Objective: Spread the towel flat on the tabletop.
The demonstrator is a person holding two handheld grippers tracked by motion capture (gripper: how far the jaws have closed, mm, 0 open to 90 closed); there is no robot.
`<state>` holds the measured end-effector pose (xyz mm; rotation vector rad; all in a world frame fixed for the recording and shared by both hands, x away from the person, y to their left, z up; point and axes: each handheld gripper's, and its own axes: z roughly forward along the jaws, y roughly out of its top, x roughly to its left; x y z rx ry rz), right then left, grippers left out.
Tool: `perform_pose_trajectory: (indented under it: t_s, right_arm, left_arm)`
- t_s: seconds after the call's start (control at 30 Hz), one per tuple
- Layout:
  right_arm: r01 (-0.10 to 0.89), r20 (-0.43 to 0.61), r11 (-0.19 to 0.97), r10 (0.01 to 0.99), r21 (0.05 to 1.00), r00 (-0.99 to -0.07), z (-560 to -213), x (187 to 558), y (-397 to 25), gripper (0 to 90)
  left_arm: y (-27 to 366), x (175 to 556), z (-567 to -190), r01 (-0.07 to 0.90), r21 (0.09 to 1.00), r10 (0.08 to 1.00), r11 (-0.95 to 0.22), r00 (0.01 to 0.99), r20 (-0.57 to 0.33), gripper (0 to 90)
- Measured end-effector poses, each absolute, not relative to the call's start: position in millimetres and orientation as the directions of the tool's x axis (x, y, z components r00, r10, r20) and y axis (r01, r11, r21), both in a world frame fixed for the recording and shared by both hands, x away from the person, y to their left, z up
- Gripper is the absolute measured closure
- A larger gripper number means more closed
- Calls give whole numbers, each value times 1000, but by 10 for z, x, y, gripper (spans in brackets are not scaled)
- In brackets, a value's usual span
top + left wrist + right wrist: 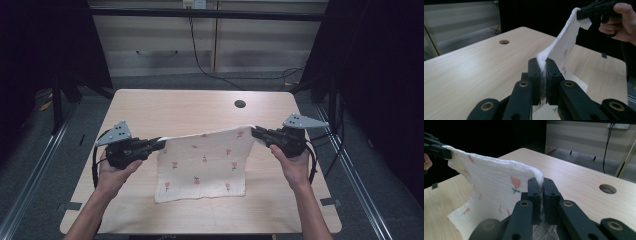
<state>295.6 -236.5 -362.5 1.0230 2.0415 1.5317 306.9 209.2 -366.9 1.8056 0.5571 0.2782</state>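
cloth [204, 162], corners clamped, left gripper [159, 145], right gripper [256, 132]

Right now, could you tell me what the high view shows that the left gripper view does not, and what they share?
High view alone: the cloth's near edge resting on the table, both forearms, and the grey plates on both tongs.

Left gripper view alone: the left tongs up close, jaws clamped on the cloth's edge.

Both: the flower-printed cloth stretched between the left tongs and the right tongs, the right hand, and the round hole in the table.
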Motion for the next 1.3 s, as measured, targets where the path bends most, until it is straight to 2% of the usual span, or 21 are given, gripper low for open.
perform_pose_trajectory:
  t_s: [0.57, 0.8, 0.97, 1.13, 1.23, 1.3]
  right_arm:
    - [131, 1, 131, 702, 983, -712, -2948, 2494, -2281, 861]
    - [55, -51, 129, 697, 990, -716, -2717, 2181, -2272, 862]
    - [72, -35, 127, 688, 989, -725, -2785, 2154, -2316, 862]
    - [184, 27, 147, 708, 972, -706, -3126, 2427, -2348, 862]
    - [239, 38, 177, 723, 955, -689, -3337, 2602, -2365, 861]
    - [313, 74, 197, 730, 929, -680, -3558, 2774, -2363, 862]
  left_arm:
    - [2258, 2637, -2982, 87, 987, 500, -137, 866, -7, 848]
    - [2269, 2482, -2829, 74, 990, 499, -116, 867, -7, 845]
    - [2228, 2593, -2999, 123, 984, 510, -132, 859, -39, 845]
    - [2159, 2947, -3369, 216, 954, 556, -208, 828, -67, 844]
    - [2156, 3166, -3640, 291, 929, 571, -227, 813, -115, 844]
    - [2126, 3270, -3821, 326, 910, 580, -255, 805, -126, 846]
